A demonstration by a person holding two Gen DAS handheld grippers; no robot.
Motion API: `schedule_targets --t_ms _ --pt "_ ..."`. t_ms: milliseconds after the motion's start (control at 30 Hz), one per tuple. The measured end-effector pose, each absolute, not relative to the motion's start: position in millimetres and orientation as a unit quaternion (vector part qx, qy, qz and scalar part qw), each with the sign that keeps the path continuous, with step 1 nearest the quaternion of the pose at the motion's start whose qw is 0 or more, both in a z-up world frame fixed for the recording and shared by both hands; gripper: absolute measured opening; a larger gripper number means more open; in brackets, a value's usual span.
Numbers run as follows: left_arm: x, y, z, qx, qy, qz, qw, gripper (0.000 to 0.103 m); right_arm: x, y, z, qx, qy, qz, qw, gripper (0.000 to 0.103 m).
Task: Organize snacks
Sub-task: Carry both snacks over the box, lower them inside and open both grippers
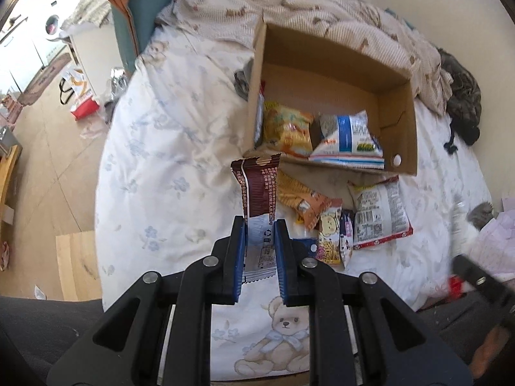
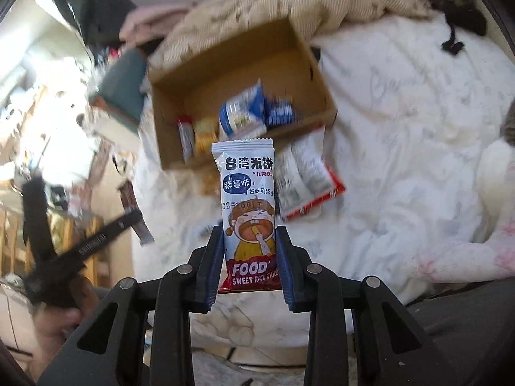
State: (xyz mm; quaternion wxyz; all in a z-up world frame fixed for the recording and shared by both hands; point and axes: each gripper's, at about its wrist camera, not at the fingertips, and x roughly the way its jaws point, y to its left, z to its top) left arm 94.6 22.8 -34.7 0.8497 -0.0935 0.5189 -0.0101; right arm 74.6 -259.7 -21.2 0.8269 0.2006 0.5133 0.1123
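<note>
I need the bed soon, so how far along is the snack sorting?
Partly done. A yellow bag and a blue-white bag already lie in the box. The left gripper holds a brown bar; the right gripper holds a rice cake. Several packets are left on the bed.

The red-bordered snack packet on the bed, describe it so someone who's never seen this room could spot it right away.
Find the open cardboard box on the floral bedsheet. Just in front of its near wall a few loose snacks lie on the sheet; the red-bordered packet is the largest and lies rightmost. Unlike the orange packet and small cartoon-print packets beside it, it shows a white back with a barcode.
</note>
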Motion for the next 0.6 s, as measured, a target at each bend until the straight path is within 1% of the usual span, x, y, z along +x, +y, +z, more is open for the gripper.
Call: schedule_targets --t_ms 133,267,433,600 --pt "89.4 30.6 -24.2 -0.091 0.5 -0.003 0.861 0.014 78.1 -263.5 1.5 0.207 0.492 0.118 0.837 0.033" --pt "91.9 35.0 -21.9 -0.097 0.497 0.001 0.862 0.014 101.0 -262.1 15.1 0.208 0.478 0.13 0.844 0.033" --pt "97.4 32.3 -16.4 -0.095 0.502 -0.006 0.859 0.014 129.4 -268.2 15.7 0.214 0.47 0.141 0.845 0.033" --pt "123.9 23.4 2.9 -0.096 0.495 -0.021 0.863 0.014 160.5 -281.2 9.1 0.226 0.466 0.136 0.845 0.033"
